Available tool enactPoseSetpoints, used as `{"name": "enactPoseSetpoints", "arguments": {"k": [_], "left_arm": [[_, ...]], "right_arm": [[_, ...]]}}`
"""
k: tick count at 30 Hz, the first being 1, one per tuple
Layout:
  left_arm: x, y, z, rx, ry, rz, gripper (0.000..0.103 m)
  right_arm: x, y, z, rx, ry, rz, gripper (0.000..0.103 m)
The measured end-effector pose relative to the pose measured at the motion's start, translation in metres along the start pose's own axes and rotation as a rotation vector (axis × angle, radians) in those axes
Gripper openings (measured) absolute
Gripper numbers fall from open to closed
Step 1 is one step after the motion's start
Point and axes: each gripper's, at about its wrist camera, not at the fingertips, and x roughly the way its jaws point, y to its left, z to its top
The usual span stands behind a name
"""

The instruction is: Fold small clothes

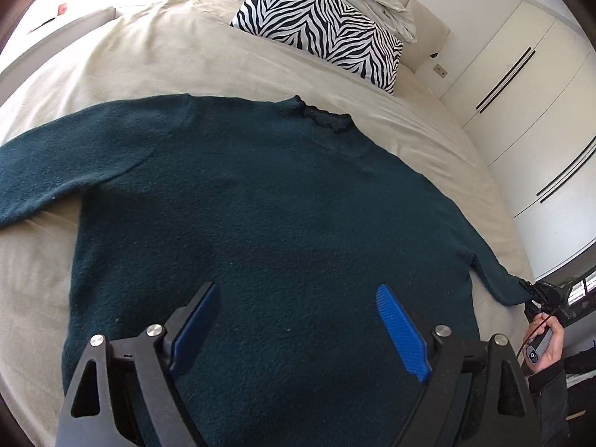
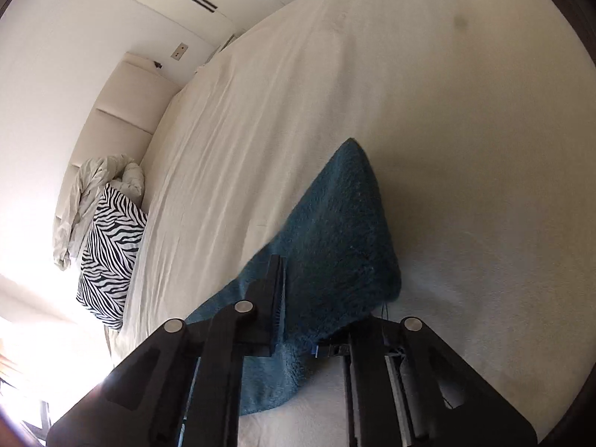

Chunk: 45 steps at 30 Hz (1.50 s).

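Now right tool (image 2: 287,294) on sleeve (image 2: 335,246)

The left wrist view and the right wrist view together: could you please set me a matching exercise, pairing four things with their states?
Column one:
1. sweater
2. zebra pillow
3. left gripper
4. right gripper

Column two:
A. shut on the cuff of a sleeve
B. open, hovering over dark teal knit
C. spread flat on the beige bed cover
D. lying near the headboard

Pairs: 1-C, 2-D, 3-B, 4-A
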Motion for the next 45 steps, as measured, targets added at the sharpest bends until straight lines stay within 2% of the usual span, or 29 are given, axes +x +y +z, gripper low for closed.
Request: {"name": "enactPoseSetpoints", "arguments": {"k": [3,4,8,10,13,16,18,19,20,21,23,26,32,33,35,36,37,39,42,45], "left_arm": [[0.006,-0.005,0.012,-0.010,-0.009,-0.055,0.087],[0.008,-0.006,0.017,-0.017,-0.010,-0.079,0.087],[0.016,-0.005,0.032,-0.064,-0.016,-0.163,0.087],[0.023,0.001,0.035,-0.117,0.003,-0.226,0.087],[0.033,0.007,0.036,-0.167,0.041,-0.294,0.087],[0.043,0.010,0.033,-0.206,0.083,-0.360,0.087],[0.052,0.010,0.031,-0.237,0.117,-0.393,0.088],[0.056,0.008,0.031,-0.248,0.133,-0.411,0.092],[0.061,0.006,0.030,-0.256,0.147,-0.424,0.093],[0.067,0.005,0.029,-0.262,0.157,-0.428,0.093],[0.081,0.000,0.027,-0.287,0.189,-0.437,0.094],[0.094,-0.010,0.027,-0.308,0.211,-0.453,0.094],[0.110,-0.036,0.032,-0.268,0.235,-0.436,0.092],[0.112,-0.040,0.033,-0.254,0.235,-0.418,0.088],[0.113,-0.050,0.035,-0.213,0.242,-0.384,0.070],[0.114,-0.054,0.036,-0.190,0.252,-0.370,0.054],[0.116,-0.057,0.037,-0.179,0.262,-0.367,0.033],[0.117,-0.055,0.041,-0.174,0.281,-0.365,0.007],[0.100,-0.051,0.056,-0.156,0.208,-0.342,0.009],[0.073,-0.040,0.081,-0.144,0.102,-0.320,0.009]], "right_arm": [[-0.001,0.069,-0.015,-0.168,0.013,0.046,0.008],[-0.001,0.099,-0.030,-0.246,0.022,0.065,0.008],[0.015,0.216,-0.128,-0.626,0.119,0.130,0.008],[0.029,0.252,-0.190,-0.782,0.179,0.157,0.008],[0.057,0.278,-0.268,-0.912,0.290,0.150,0.008],[0.076,0.272,-0.323,-0.937,0.394,0.144,0.010],[0.076,0.262,-0.347,-0.941,0.423,0.162,0.024],[0.068,0.255,-0.351,-0.938,0.412,0.188,0.026],[0.059,0.249,-0.352,-0.929,0.404,0.209,0.033],[0.053,0.246,-0.350,-0.910,0.406,0.227,0.051],[0.041,0.233,-0.344,-0.855,0.409,0.266,0.064],[0.034,0.215,-0.339,-0.801,0.437,0.278,0.065],[0.017,0.170,-0.327,-0.605,0.485,0.333,0.065],[0.013,0.159,-0.322,-0.570,0.492,0.342,0.065],[0.015,0.148,-0.312,-0.494,0.501,0.366,0.065],[0.015,0.143,-0.307,-0.461,0.498,0.375,0.065],[0.014,0.136,-0.301,-0.426,0.493,0.386,0.065],[0.012,0.123,-0.290,-0.362,0.485,0.406,0.065],[0.013,0.109,-0.276,-0.285,0.479,0.425,0.065],[0.014,0.102,-0.269,-0.231,0.481,0.445,0.065]]}}
